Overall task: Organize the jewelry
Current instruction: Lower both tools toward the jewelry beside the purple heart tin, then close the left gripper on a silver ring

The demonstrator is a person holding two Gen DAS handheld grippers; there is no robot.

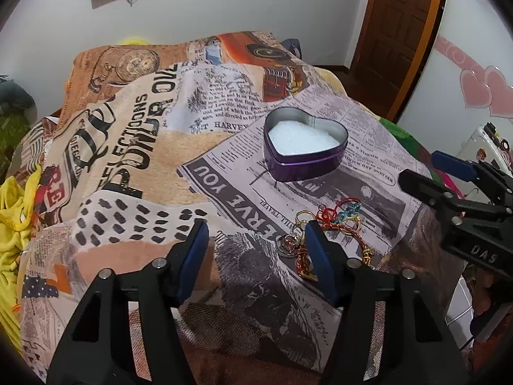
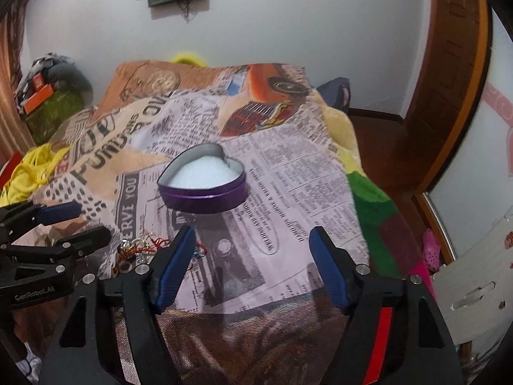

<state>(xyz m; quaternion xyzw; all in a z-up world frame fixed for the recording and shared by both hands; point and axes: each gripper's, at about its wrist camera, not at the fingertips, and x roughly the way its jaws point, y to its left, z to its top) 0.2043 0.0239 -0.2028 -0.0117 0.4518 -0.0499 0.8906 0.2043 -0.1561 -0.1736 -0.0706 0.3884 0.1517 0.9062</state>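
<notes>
From my left wrist camera, the left gripper (image 1: 255,256) has its blue-padded fingers (image 1: 192,261) parted about halfway, with only printed blanket (image 1: 134,147) showing between them. They grip nothing. The right-hand finger of that pair stands in front of the jewelry pile (image 1: 323,224), a tangle of gold rings, red and blue cord and a small pendant, lying at about 5 o'clock in this view; whether the pad actually touches a strand I cannot tell (it overlaps part of the pile). The heart-shaped tin (image 1: 304,147), purple outside and lined with white foam, sits open at 1 o'clock from centre, well apart from the pile, with nothing lying on its foam.

From the right wrist camera, the right gripper (image 2: 253,263) is likewise part open, slightly wider than the other, and it too is empty: only blanket (image 2: 288,192) lies between its fingers (image 2: 327,266). The tin (image 2: 205,186) is straight ahead at 12 o'clock, beyond the fingertips and untouched. The jewelry (image 2: 141,250) lies at 9 o'clock, just outside the left-hand finger, between it and the left gripper (image 2: 73,224), which enters from the picture's left edge.
</notes>
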